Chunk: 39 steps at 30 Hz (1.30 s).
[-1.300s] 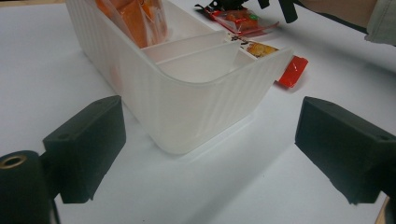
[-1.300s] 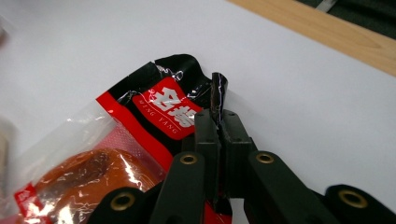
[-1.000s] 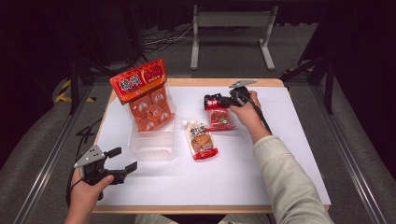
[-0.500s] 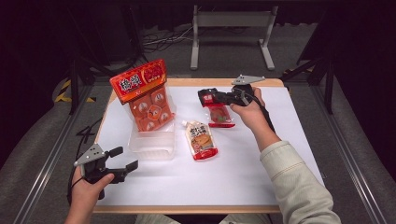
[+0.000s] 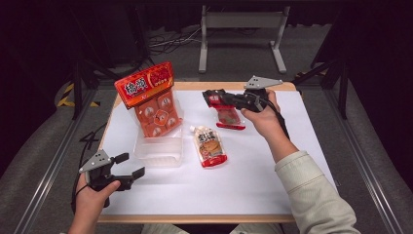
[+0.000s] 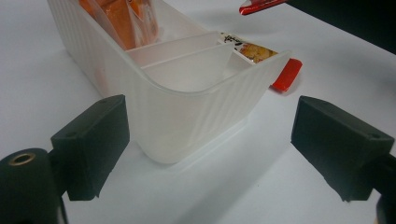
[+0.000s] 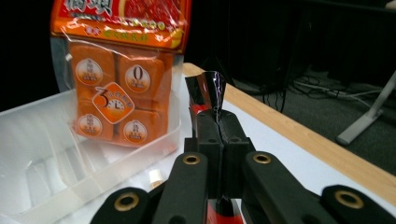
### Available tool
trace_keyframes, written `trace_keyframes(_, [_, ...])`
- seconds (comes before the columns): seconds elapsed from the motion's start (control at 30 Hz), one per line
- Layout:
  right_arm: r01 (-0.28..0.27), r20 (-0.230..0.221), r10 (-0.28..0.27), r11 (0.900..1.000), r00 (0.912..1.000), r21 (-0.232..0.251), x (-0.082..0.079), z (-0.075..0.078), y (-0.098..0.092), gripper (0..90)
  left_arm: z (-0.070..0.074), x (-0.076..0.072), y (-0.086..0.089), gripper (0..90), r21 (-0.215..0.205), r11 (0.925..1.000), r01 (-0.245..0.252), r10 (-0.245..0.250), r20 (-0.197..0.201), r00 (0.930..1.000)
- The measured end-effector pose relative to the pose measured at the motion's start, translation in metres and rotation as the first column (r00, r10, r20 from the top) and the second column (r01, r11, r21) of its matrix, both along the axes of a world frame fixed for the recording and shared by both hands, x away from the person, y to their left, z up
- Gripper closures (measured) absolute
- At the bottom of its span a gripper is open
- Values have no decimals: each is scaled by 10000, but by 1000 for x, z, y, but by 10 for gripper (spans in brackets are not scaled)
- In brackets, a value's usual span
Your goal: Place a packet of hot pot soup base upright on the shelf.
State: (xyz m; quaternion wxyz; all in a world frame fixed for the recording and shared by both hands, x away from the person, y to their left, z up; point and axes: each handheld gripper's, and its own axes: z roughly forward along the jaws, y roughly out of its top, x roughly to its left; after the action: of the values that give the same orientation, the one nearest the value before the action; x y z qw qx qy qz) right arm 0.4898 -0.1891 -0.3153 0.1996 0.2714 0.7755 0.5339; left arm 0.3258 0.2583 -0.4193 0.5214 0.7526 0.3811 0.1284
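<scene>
High view: white table (image 5: 253,185) with a light wooden edge, the person's forearms entering from below. The right gripper (image 5: 210,96), near the far edge of the table, is clamped shut on the top edge of a small red and dark foil sachet (image 5: 229,117), which hangs tilted from the jaws, its lower end just above or on the table; which of the two cannot be told. A second sachet, a red-and-white spouted pouch with a printed food picture (image 5: 210,146), lies flat near the table's middle, just beside a translucent plastic divided bin (image 5: 158,152). A large orange bag of wrapped cubes with a red header card (image 5: 151,100) stands tilted in the bin's far end.

Right gripper view: the two black jaws meet on the crimped dark end of the foil sachet (image 7: 205,91), with the orange bag (image 7: 116,70) and the bin (image 7: 56,154) beyond.

Left gripper view: the left gripper (image 6: 205,135) stands with jaws wide apart and nothing between the pads, facing the bin's rounded near end (image 6: 187,116); in the high view it rests low at the table's near left corner (image 5: 129,166), apart from the bin
</scene>
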Motion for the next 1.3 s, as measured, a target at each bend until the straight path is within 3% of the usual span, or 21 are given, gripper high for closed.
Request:
trace_keyframes(0.4, [-599, 506, 578, 9974, 9970, 400, -16, 21, 3, 899, 0, 1, -1, 98, -107, 9999, -69, 69, 4, 10000])
trace_keyframes(0.8, [-1429, 871, 1354, 9859, 9870, 866, -26, 32, 19, 899, 1, 2, -2, 87, -63, 9999, -106, 107, 105, 9999])
trace_keyframes(1.3, [-2641, 1321, 2504, 9594, 9591, 990, -39, 37, 52, 898, -1, 1, -4, 82, 9, 10000, -68, 68, 60, 10000])
